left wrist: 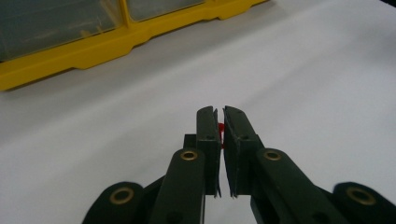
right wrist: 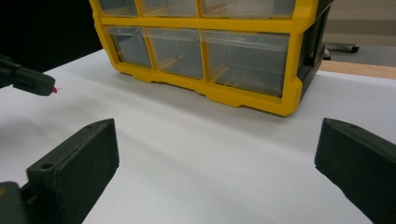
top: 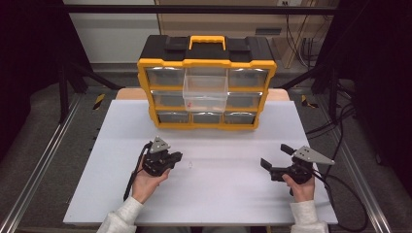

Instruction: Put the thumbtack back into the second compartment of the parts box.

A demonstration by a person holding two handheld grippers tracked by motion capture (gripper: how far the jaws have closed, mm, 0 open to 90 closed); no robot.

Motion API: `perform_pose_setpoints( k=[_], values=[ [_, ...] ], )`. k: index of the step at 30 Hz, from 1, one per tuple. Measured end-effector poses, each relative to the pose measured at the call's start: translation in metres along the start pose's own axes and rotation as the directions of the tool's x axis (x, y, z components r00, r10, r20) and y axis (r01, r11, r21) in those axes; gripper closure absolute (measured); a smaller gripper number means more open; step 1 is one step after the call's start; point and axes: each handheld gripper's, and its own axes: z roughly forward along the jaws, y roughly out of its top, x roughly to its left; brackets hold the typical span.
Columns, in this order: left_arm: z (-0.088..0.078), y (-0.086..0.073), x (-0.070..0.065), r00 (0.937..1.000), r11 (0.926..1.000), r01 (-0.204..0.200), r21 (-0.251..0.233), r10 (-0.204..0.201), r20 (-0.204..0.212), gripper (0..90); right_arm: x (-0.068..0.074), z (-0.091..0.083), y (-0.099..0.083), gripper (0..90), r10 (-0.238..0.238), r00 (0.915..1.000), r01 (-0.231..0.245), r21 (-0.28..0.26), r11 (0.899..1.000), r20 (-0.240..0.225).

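Two matte black claws sit over the smooth white bench (top: 209, 194). Left claw (left wrist: 220, 122) pinches a small red piece (left wrist: 221, 133) near its tips; right claw (right wrist: 215, 154) gapes wide, holding nothing, facing the yellow-framed organizer (top: 206, 73) with clear plastic drawers

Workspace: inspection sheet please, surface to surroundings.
Surface: white table top, bare in front.
Job's things: yellow drawer organizer at the back, its clear middle drawer pulled out; small red piece pinched in the left claw.
Clutter: nothing seen.
Grippers: left claw shut on the red piece; right claw open, nothing between its jaws.
Cables: black cable trails off the right edge.
Surroundings: dark frame rails, floor.
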Motion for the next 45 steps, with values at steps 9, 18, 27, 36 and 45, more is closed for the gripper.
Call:
perform_pose_setpoints(
  k=[9,18,27,36,45],
  values=[
    [-0.022,0.014,0.0,1.0,0.9992,0.001,-0.04,0.0,0.006,84.6,0.0,0.0,0.0,0.3,-0.006,1.0,0.006,0.0,1.0,0.001],
    [-0.05,0.033,-0.005,0.9997,0.993,-0.015,-0.117,0.018,0.019,84.6,0.0,0.001,0.0,0.3,-0.006,1.0,0.006,0.001,1.0,0.003],
    [-0.067,0.052,-0.008,0.999,0.9885,-0.019,-0.15,0.025,0.036,84.6,0.0,0.0,0.0,0.3,-0.004,1.0,0.004,0.0,1.0,0.004],
    [-0.089,0.076,-0.008,0.9987,0.9771,-0.04,-0.209,0.045,0.024,84.6,0.0,0.0,0.0,0.3,-0.007,1.0,0.007,0.001,1.0,0.005],
    [-0.109,0.103,-0.009,0.9981,0.9651,-0.056,-0.256,0.06,0.011,84.6,0.0,0.0,0.0,0.3,-0.005,1.0,0.005,-0.003,1.0,0.005]
  ],
)
